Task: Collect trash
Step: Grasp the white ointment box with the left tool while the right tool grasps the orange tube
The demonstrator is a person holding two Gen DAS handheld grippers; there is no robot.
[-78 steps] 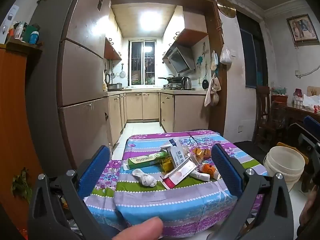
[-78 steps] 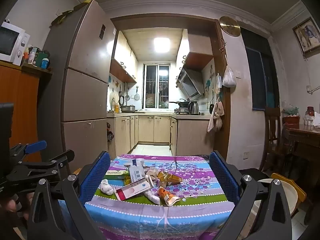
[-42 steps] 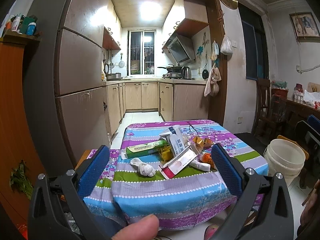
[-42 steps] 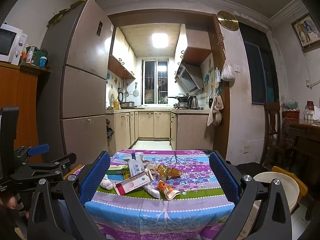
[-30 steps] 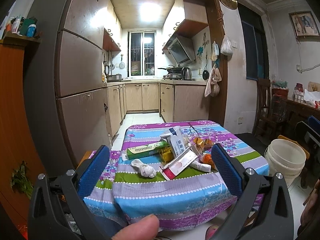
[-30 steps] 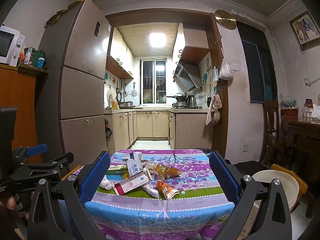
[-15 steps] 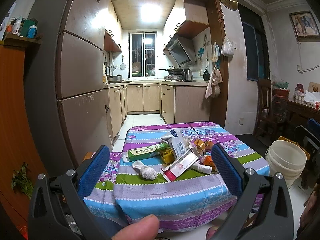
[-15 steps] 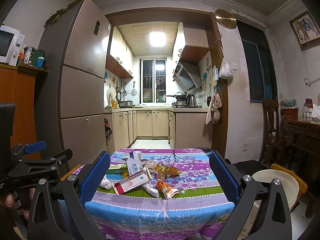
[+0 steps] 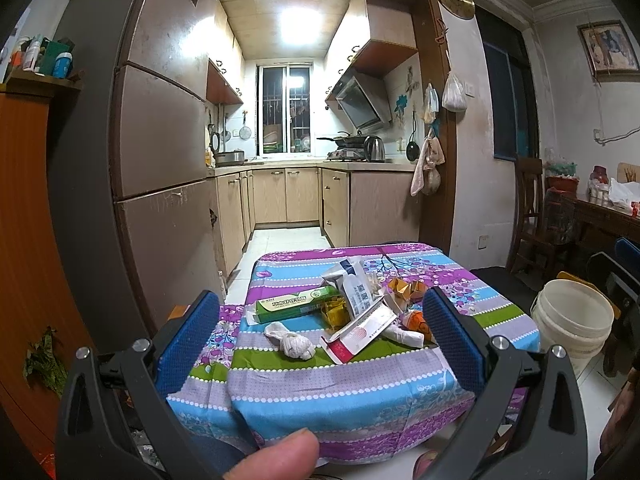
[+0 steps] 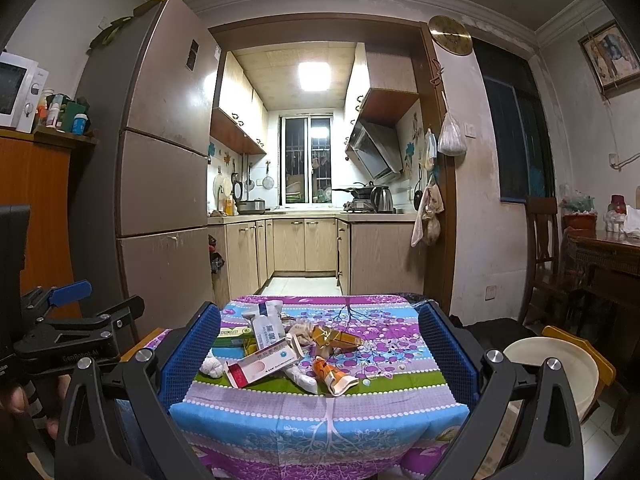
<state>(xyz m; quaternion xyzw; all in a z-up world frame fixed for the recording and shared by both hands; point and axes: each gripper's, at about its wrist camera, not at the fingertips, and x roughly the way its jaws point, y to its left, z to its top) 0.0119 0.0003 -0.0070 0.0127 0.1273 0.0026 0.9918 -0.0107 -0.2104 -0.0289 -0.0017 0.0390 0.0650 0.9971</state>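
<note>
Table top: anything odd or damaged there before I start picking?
Only the litter heap: a red-and-white carton with its end flap torn open lies askew across a squeezed white tube, beside a crumpled white wad on the striped floral tablecloth. Nothing spilled.

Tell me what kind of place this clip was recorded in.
Most likely a home dining area opening onto a small kitchen: a tall fridge, a range hood above a stove with a kettle, and a cloth-covered table strewn with trash, a white bucket beside it.
</note>
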